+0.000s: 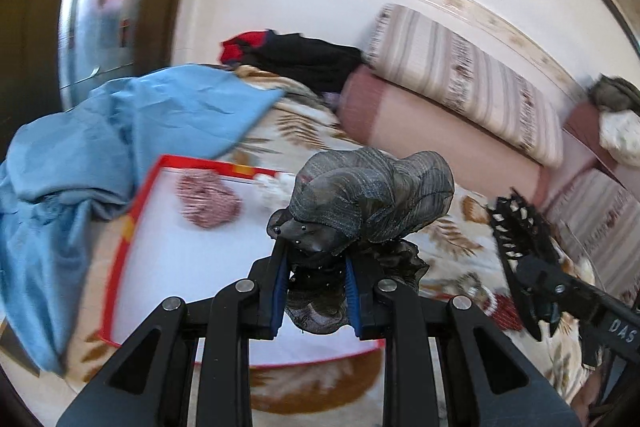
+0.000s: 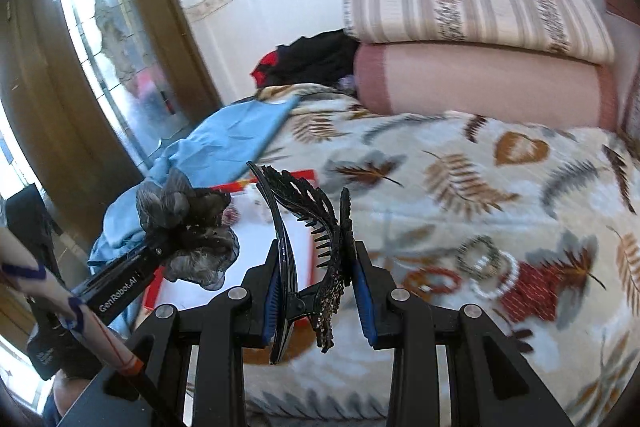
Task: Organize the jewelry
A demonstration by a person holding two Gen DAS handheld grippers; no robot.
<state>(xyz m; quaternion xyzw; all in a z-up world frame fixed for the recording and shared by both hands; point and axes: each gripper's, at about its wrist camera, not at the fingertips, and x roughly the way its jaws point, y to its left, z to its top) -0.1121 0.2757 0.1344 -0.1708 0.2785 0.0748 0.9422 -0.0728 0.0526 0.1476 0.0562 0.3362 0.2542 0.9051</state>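
Left wrist view: the left gripper (image 1: 316,291), pinching a grey gauze fabric hair flower (image 1: 368,203), hangs over the red-rimmed white box (image 1: 124,239), nearer it than the right gripper (image 2: 320,293), which clamps a black toothed plastic hair claw (image 2: 308,227) pointing away.

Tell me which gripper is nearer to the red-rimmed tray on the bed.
Left. The left gripper, holding a gray fabric hair accessory, hangs over the red-rimmed tray; the right gripper, holding a black hair claw clip, is beside it.
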